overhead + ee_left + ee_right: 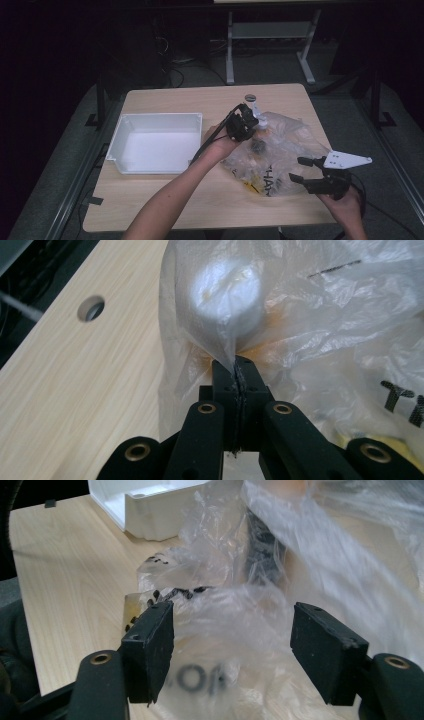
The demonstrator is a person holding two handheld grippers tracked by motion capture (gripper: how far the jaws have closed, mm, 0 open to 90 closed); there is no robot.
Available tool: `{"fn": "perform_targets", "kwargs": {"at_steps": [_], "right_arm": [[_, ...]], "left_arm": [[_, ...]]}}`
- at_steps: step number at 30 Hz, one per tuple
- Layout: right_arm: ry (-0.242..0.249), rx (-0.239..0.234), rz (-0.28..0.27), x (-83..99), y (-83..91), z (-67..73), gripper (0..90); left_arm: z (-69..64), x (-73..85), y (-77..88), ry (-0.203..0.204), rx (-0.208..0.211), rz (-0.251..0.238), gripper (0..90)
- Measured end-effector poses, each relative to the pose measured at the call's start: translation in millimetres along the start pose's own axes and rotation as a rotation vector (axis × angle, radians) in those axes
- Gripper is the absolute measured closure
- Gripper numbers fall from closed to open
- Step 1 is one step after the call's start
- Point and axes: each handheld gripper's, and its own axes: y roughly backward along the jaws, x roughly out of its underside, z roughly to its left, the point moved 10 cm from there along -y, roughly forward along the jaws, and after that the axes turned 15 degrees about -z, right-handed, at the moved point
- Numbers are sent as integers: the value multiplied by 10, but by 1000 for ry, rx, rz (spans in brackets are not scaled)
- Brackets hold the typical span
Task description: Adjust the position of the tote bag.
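1. Writing: the clear plastic bag (280,155) carries black print. In the left gripper view two letters at the right edge look like "TH"; in the right gripper view blurred round letters sit low on the film. No whole word can be read.
2. Bag, appearance: thin, crumpled, see-through film, lying spread over the right half of the wooden worktop (165,200). One bag counted.
3. Bag, contents: a white cylindrical item (227,297) presses against the film from inside; yellow and orange patches and a dark item (257,146) also show through. What these are cannot be told through the wrinkles.
4. Left gripper (235,371): its fingers are closed tight on a pinch of the bag's film, just below the white cylindrical item. In the high view it sits at the bag's far left edge.
5. Right gripper (232,645): its fingers stand wide apart, with loose film bulging between them; the pads do not appear to press on it. In the high view it rests at the bag's near right edge.
6. Other items: one white tray (125,150) sits on the left of the worktop, apart from the bag. One round hole (91,308) shows in the worktop beside the bag.
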Motion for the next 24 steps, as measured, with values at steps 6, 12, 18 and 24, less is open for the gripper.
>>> {"fn": "perform_targets", "kwargs": {"at_steps": [6, 12, 18, 24], "right_arm": [[0, -23, 13, 22, -34, 39, 341], [-10, -30, 26, 45, -18, 31, 360], [-12, -14, 22, 39, 44, -30, 370], [1, 9, 17, 3, 101, -83, 380]], "left_arm": [[108, 232, 55, 17, -23, 38, 894], [204, 375, 101, 46, -30, 61, 897], [244, 503, 102, 80, -33, 78, 897], [255, 581, 78, 72, -26, 99, 897]]}}
